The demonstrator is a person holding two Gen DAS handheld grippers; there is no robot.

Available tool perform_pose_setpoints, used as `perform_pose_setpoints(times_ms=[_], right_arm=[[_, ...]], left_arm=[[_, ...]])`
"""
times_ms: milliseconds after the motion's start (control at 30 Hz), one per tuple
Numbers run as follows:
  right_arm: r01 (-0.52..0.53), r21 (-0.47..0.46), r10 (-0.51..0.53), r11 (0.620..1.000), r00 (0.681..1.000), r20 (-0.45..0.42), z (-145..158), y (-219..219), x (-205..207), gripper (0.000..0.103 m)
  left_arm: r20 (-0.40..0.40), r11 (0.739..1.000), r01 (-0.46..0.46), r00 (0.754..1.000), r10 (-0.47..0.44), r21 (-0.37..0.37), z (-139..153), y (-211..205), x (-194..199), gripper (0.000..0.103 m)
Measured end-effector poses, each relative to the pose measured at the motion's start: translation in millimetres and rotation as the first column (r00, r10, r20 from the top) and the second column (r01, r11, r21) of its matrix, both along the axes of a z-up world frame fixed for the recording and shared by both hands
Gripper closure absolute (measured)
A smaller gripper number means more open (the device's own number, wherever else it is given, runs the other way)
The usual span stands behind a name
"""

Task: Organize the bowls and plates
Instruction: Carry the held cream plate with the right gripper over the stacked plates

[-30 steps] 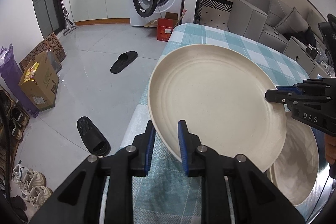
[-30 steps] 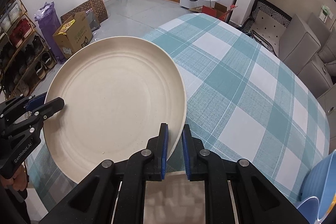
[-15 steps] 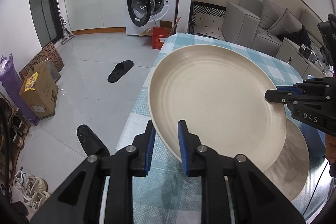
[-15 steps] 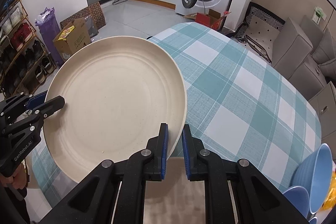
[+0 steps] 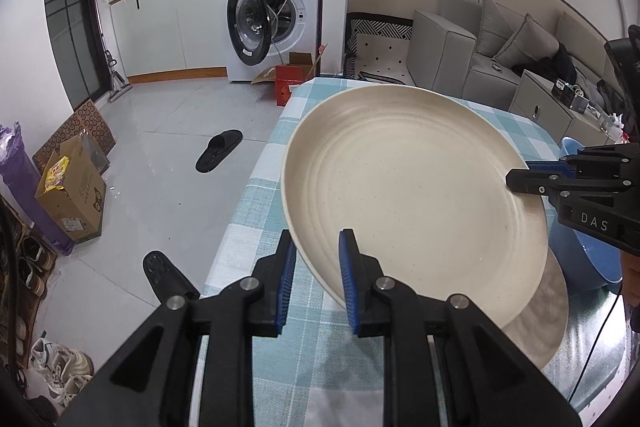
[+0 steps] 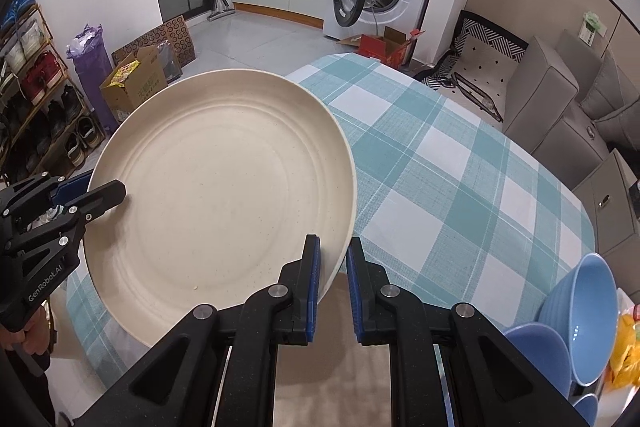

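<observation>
A large cream plate (image 5: pixel 412 195) hangs tilted above the checked tablecloth (image 5: pixel 256 199), held at two sides of its rim. My left gripper (image 5: pixel 316 247) is shut on its near rim in the left wrist view. The right gripper (image 5: pixel 520 175) pinches the opposite rim there. In the right wrist view the same plate (image 6: pixel 220 195) fills the left half, with my right gripper (image 6: pixel 332 247) shut on its edge and the left gripper (image 6: pixel 108 191) clamped at far left. A second cream plate (image 5: pixel 536 327) lies flat on the table underneath. Blue bowls (image 6: pixel 580 315) stand nested at the right.
The table (image 6: pixel 460 187) ends at the left above a tiled floor with two black slippers (image 5: pixel 220 155). A cardboard box (image 5: pixel 72 203), a shoe rack (image 6: pixel 36 107), a washing machine (image 5: pixel 272 23) with its door open and a grey sofa (image 5: pixel 452 51) surround it.
Both grippers have risen together with the cream plate, which now stands farther above the lower plate. More of the room and the blue bowls have come into view.
</observation>
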State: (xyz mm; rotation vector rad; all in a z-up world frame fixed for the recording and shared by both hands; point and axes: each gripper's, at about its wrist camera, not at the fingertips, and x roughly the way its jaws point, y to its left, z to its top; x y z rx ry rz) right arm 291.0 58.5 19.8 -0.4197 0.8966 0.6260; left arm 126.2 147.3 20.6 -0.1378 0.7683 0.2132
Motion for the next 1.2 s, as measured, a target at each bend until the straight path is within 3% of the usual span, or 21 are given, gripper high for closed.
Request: perform_pose_setpoints(times_ms=[600,1200], right_arm=[[0.064,0.017,-0.065,0.998,0.997,0.035,21.3,-56.3,-35.6,0.090],[0.108,0.005,-0.108,0.994,0.994,0.022,13.8,-89.1,-62.7,0.090]], left_arm=[[0.029,0.996,0.082,0.996,-0.083,0.016,15.4,-40.0,-17.7,0.083],[0.015,0.989,0.140,0.990,-0.140,0.039,11.0,-69.7,-30.2,0.083]])
